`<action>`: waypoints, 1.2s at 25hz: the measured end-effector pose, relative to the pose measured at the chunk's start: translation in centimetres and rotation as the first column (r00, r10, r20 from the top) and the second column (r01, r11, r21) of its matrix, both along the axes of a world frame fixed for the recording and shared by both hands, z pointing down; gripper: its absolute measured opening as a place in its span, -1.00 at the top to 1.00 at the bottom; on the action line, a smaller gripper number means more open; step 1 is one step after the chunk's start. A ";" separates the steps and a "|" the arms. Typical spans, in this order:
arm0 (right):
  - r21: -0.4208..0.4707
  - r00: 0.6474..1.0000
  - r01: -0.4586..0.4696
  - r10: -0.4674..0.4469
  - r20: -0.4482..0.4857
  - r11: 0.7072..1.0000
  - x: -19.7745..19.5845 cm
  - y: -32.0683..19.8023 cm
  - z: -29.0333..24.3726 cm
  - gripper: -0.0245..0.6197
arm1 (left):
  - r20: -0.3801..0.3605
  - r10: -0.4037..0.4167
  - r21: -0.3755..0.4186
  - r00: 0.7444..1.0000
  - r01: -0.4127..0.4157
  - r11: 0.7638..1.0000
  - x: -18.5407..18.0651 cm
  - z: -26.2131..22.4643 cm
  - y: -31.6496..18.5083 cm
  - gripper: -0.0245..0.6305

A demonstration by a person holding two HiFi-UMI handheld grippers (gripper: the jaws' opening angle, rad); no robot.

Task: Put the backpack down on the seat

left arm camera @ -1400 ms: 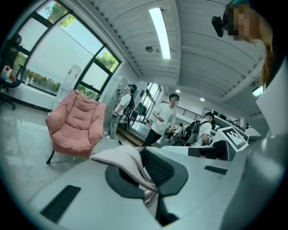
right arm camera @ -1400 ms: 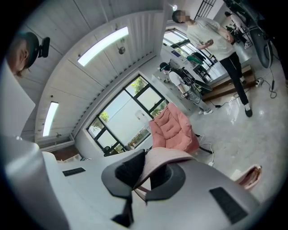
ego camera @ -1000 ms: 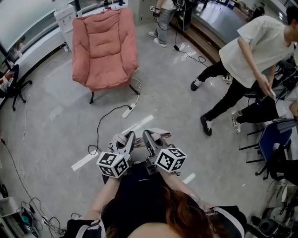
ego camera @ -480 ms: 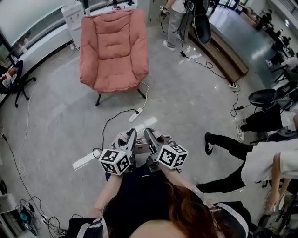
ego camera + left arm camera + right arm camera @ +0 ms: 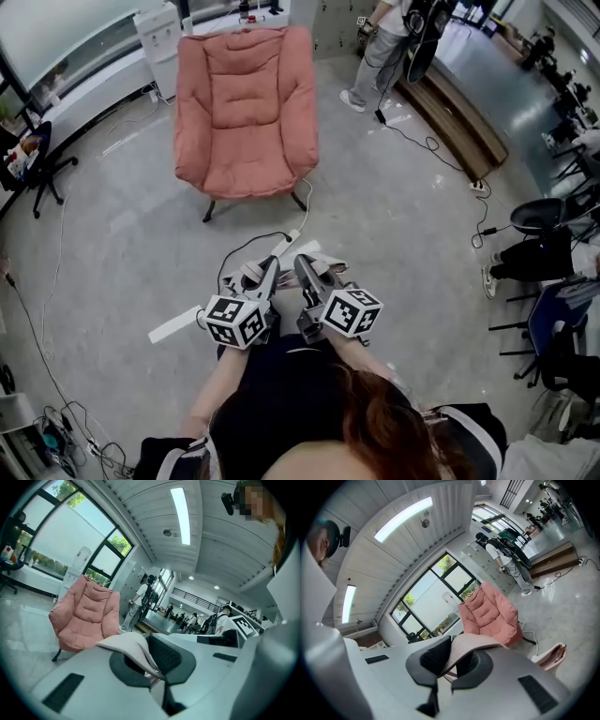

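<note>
A pink padded armchair point(image 5: 246, 112) stands on the grey floor ahead of me, its seat bare. The beige-pink backpack point(image 5: 330, 273) hangs low in front of my body, mostly hidden under the grippers. My left gripper point(image 5: 268, 274) is shut on one backpack strap point(image 5: 132, 648), which drapes over its pads. My right gripper point(image 5: 302, 269) is shut on the other strap point(image 5: 472, 644). Both grippers sit side by side, well short of the chair. The armchair point(image 5: 84, 616) shows beyond the left jaws, and the armchair point(image 5: 490, 613) also beyond the right jaws. A corner of the backpack point(image 5: 551, 656) dangles at lower right.
A white power strip point(image 5: 287, 246) with a black cable lies on the floor between me and the chair. A white tape strip point(image 5: 175, 325) marks the floor at left. A black office chair point(image 5: 37, 159) stands far left. A person point(image 5: 389, 42) and a wooden bench point(image 5: 450, 117) are at upper right.
The armchair has come nearer and more central in the head view. The person in the white shirt who crossed on the right has left the view. Both grippers keep their hold on the straps.
</note>
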State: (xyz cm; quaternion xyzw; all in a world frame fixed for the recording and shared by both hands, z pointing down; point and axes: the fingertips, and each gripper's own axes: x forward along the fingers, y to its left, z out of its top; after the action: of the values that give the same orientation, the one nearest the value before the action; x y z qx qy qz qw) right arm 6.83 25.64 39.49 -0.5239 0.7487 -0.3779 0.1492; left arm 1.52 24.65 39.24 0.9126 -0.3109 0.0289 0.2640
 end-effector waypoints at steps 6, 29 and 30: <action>0.018 1.000 0.006 -0.006 -0.014 1.000 -1.7 -4.0 -0.4 0.82 | -0.008 -0.005 0.022 1.000 0.005 1.000 -1.7 -0.7 -4.3 0.87; -0.010 0.999 0.035 -0.035 -0.001 0.999 -6.9 -15.4 1.1 0.82 | -0.007 -0.027 0.001 1.000 0.027 1.000 -6.9 0.6 -15.4 0.87; -0.002 0.999 0.035 -0.035 -0.006 0.999 -7.0 -15.7 0.9 0.82 | -0.005 -0.026 0.008 1.000 0.026 1.000 -6.9 0.4 -15.7 0.87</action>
State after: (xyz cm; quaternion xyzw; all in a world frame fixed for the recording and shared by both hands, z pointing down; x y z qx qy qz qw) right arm -0.12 9.94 40.36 -0.5121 0.7578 -0.3795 0.1397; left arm -5.40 8.99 39.68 0.9096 -0.3222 0.0220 0.2614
